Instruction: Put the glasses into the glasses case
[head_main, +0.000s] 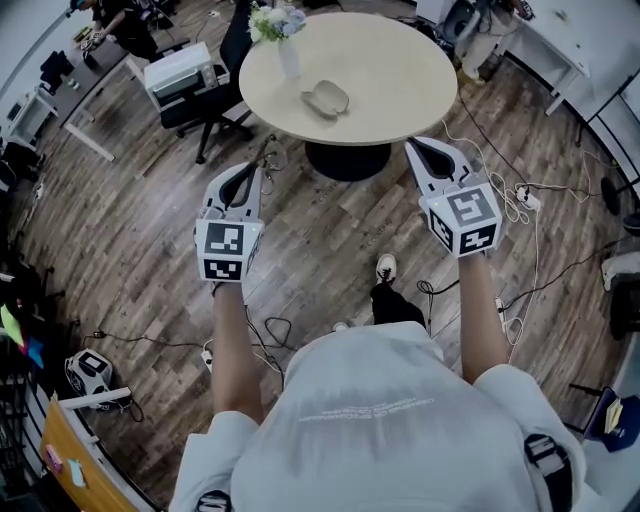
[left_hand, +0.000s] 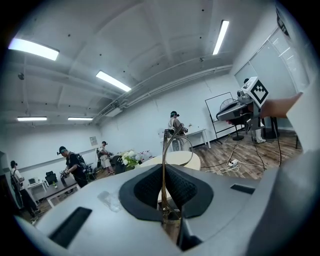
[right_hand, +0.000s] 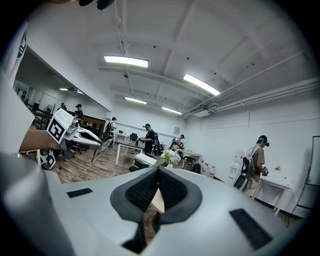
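Note:
The glasses case (head_main: 326, 98), grey and oval, lies shut near the middle of the round beige table (head_main: 400, 70). The thin wire-framed glasses (head_main: 270, 157) stick out of my left gripper (head_main: 250, 170), which is shut on them and held over the floor short of the table's near left edge. In the left gripper view a metal temple arm (left_hand: 163, 165) is pinched between the dark pads and a lens rim (left_hand: 186, 147) loops above. My right gripper (head_main: 419, 148) hovers at the table's near right edge, and its pads (right_hand: 150, 185) are shut with nothing between them.
A vase of flowers (head_main: 280, 30) stands at the table's far left. A black office chair (head_main: 215, 95) and a white box (head_main: 180, 68) sit left of the table. Cables and a power strip (head_main: 525, 198) lie on the wood floor at right. People (right_hand: 257, 162) stand by the walls.

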